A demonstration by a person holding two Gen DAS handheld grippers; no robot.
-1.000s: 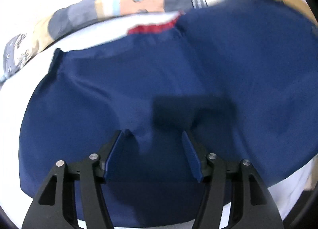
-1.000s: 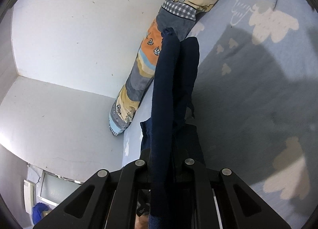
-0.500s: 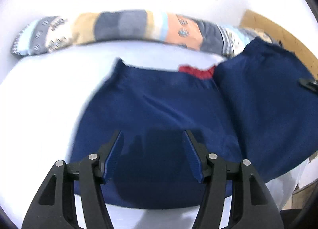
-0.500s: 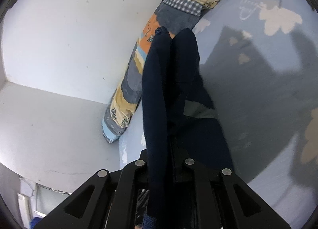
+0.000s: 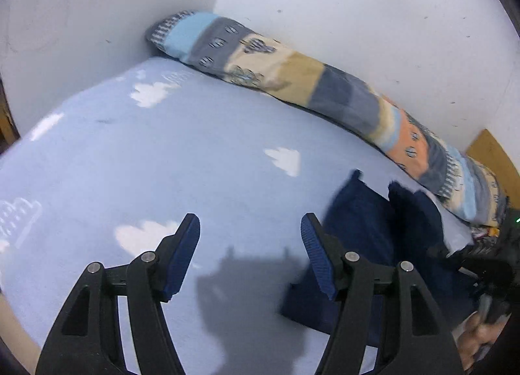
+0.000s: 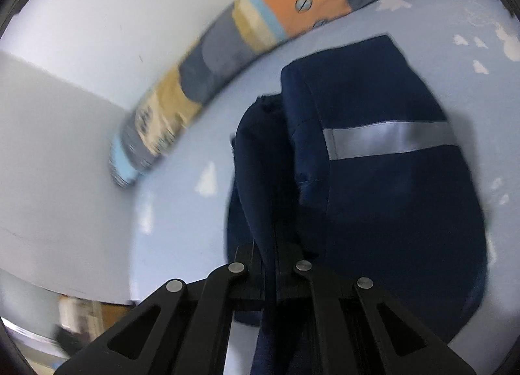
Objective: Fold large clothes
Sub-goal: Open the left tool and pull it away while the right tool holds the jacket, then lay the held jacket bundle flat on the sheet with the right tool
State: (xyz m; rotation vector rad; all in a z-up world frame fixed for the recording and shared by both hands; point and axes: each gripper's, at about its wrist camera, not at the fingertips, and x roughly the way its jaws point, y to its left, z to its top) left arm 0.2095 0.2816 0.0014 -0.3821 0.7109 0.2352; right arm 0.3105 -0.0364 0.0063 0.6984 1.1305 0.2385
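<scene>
Fabric has left our left gripper's (image 5: 250, 254) view almost entirely: a second ago that camera looked down on a broad spread of navy cloth with a red patch near its top edge, and now it faces bare pale-blue bed sheet (image 5: 182, 160) with white cloud prints, its jaws released and nothing between them. We have swung it off towards the empty corner of the bed where the two white walls (image 5: 357, 17) meet. Our right gripper (image 6: 271, 254) is clenched on a bunched ridge of the navy garment (image 6: 373, 180). In its view the cloth that hung as a narrow rope before the wall half a second ago now lies as a rounded, doubled-over bundle on the sheet, near the bed's long edge by the bolster.

We judge that one fold has just been carried over and laid down. Setting the pinched edge down and smoothing would come next.

The garment looks like a thick, matte woven workwear piece with stitched seams, and a smooth, shiny grey reflective band (image 6: 386, 137) crosses it. The bolster pillow (image 5: 325, 88) is a long soft cylinder in patchwork blocks of grey, tan, orange and light blue. Our sheet lies flat and smooth.
</scene>
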